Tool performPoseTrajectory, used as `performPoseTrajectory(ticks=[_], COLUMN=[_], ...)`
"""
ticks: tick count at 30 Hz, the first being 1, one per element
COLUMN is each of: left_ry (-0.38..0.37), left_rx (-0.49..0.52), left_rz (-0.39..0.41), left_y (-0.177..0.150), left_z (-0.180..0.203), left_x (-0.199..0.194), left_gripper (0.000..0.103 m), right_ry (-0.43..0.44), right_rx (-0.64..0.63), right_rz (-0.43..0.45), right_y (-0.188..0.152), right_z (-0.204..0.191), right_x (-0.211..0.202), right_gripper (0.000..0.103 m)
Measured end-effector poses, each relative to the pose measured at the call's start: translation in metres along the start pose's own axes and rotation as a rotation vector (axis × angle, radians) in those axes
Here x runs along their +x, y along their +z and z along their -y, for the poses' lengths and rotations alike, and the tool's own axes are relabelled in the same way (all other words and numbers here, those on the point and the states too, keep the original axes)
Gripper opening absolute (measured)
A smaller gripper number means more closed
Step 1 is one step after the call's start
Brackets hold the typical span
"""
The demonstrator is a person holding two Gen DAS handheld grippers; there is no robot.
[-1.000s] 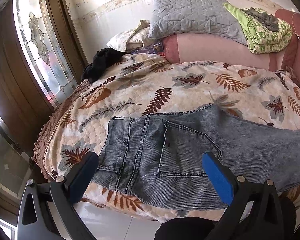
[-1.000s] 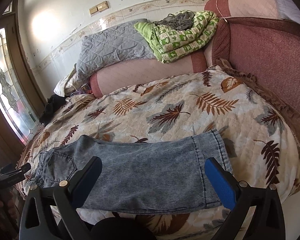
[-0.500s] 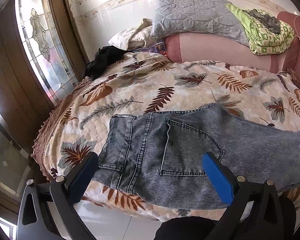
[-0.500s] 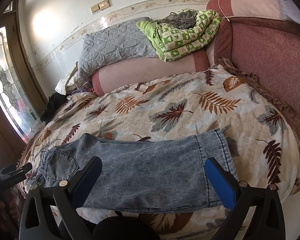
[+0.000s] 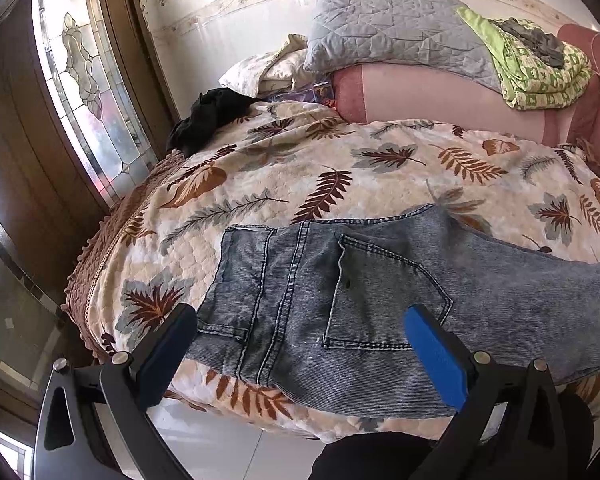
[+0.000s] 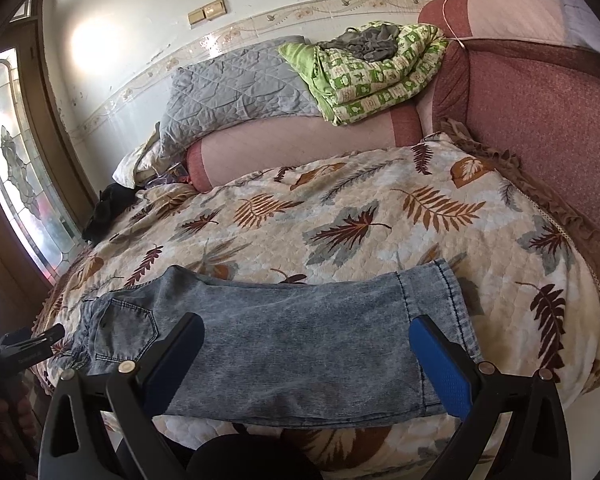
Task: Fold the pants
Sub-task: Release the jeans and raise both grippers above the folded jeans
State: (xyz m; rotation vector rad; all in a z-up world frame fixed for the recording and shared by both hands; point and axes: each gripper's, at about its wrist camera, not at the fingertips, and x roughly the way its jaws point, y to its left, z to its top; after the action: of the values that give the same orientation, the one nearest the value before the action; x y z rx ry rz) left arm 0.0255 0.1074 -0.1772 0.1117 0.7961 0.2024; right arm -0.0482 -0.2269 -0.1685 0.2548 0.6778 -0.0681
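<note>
Grey-blue denim pants [image 5: 380, 304] lie flat along the near edge of the bed, folded lengthwise, back pocket up. Their waist points left and the hem [image 6: 436, 312] right. My left gripper [image 5: 300, 344] hovers open above the waist and pocket end, holding nothing. My right gripper [image 6: 306, 350] hovers open over the leg part, its right finger near the hem, also holding nothing. The left gripper's handle [image 6: 20, 352] shows at the left edge of the right wrist view, with a hand on it.
The bed wears a leaf-patterned quilt [image 5: 340, 168]. At its far side lie a pink bolster [image 6: 300, 144], a grey quilted cover [image 6: 236, 88], a green blanket [image 6: 372, 76] and a black garment [image 5: 212, 116]. A stained-glass door [image 5: 84, 92] stands left, a red headboard [image 6: 540, 120] right.
Both grippers have drifted slightly back and up from the bed, so the pants sit a little lower in the views. The pants have not moved and both grippers stay open.
</note>
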Motion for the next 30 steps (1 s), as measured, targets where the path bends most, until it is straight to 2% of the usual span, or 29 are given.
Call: performPoseTrajectory(ticks=[4, 11, 15, 21, 30], left_ry=[0.002, 0.001, -0.001, 0.000, -0.001], left_rx=[0.005, 0.011, 0.017, 0.022, 0.022], left_rz=[0.005, 0.025, 0.038, 0.050, 0.047], left_y=[0.001, 0.005, 0.006, 0.007, 0.005], left_z=[0.001, 0.004, 0.006, 0.007, 0.007], left_x=[-0.001, -0.009, -0.015, -0.022, -0.022], left_gripper=[0.103, 0.103, 0.103, 0.103, 0.103], right_ry=[-0.019, -0.057, -0.049, -0.046, -0.048], right_rx=[-0.033, -0.096, -0.105, -0.103, -0.113], right_rz=[0.038, 0.200, 0.210, 0.157, 0.121], right_y=[0.000, 0.007, 0.010, 0.008, 0.002], right_z=[-0.003, -0.011, -0.011, -0.008, -0.010], right_x=[-0.005, -0.035, -0.042, -0.036, -0.029], right_gripper=[0.103, 0.103, 0.103, 0.103, 0.103])
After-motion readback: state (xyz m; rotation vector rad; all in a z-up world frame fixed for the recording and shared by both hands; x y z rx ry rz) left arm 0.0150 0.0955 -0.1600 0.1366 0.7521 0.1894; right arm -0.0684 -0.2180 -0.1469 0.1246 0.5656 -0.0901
